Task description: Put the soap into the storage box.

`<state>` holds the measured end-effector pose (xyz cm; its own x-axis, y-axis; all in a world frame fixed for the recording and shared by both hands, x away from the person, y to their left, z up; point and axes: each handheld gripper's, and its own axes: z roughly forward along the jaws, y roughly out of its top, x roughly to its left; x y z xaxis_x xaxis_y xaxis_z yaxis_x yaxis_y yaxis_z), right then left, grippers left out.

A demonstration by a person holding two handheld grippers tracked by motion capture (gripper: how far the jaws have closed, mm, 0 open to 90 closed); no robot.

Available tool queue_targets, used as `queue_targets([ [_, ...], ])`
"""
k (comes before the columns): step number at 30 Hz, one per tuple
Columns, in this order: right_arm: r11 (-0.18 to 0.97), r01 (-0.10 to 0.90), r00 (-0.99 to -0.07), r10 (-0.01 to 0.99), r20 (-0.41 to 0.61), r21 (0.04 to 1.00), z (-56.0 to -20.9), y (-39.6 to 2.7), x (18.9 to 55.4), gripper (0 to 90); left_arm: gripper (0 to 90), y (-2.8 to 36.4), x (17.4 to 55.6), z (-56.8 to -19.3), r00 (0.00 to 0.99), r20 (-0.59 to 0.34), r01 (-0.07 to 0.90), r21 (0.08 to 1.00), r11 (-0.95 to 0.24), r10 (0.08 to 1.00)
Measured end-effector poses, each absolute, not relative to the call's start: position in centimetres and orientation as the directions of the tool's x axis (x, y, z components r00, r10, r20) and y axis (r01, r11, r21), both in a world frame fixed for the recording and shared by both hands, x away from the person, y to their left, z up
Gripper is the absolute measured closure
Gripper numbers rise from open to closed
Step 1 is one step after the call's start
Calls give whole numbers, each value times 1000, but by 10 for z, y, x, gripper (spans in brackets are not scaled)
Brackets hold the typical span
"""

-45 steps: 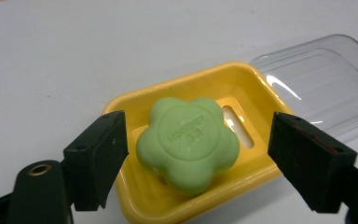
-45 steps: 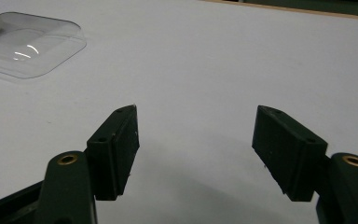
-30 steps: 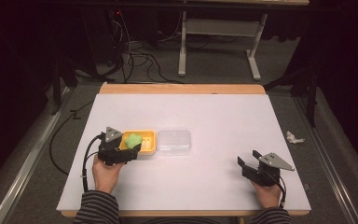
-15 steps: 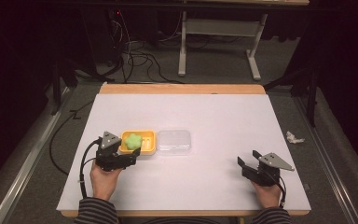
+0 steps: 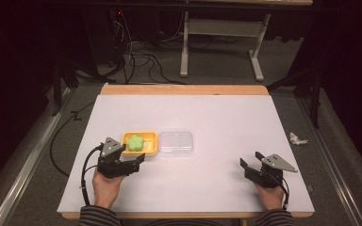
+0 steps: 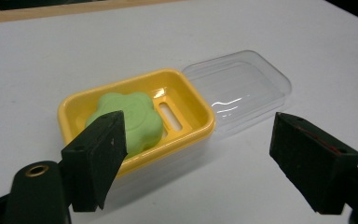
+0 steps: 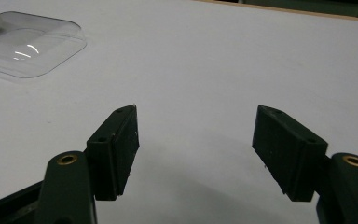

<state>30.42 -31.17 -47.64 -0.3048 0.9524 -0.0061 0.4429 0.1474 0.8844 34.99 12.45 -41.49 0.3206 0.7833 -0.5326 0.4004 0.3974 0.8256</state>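
A yellow soap dish (image 5: 151, 143) (image 6: 193, 100) sits left of centre on the white table, with a green flower-shaped soap (image 5: 135, 142) (image 6: 130, 119) lying in it. Its clear lid (image 5: 175, 142) (image 6: 242, 91) (image 7: 25, 46) lies flat against the dish's right side. My left gripper (image 5: 137, 160) (image 6: 200, 158) is open just in front of the dish, nothing between its jaws. My right gripper (image 5: 249, 165) (image 7: 196, 149) is open near the front right of the table, over bare surface, holding nothing.
The white table (image 5: 226, 117) has a wooden far edge (image 5: 184, 89). A crumpled white scrap (image 5: 297, 138) lies on the floor to the right. Cables (image 5: 136, 56) and a desk frame (image 5: 217, 42) stand beyond the table.
My left gripper has drawn back toward the front edge, away from the dish; the soap stays in the dish. The right gripper has not moved.
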Motion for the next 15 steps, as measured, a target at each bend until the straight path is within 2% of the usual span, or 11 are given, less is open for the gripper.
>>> queue_targets([
  [15, 142, 440, -304, 953, -2, 887, -476, -312, 304, 321, 191, 104, 341, -419, 360, -533, 430, 823, 370, 766],
])
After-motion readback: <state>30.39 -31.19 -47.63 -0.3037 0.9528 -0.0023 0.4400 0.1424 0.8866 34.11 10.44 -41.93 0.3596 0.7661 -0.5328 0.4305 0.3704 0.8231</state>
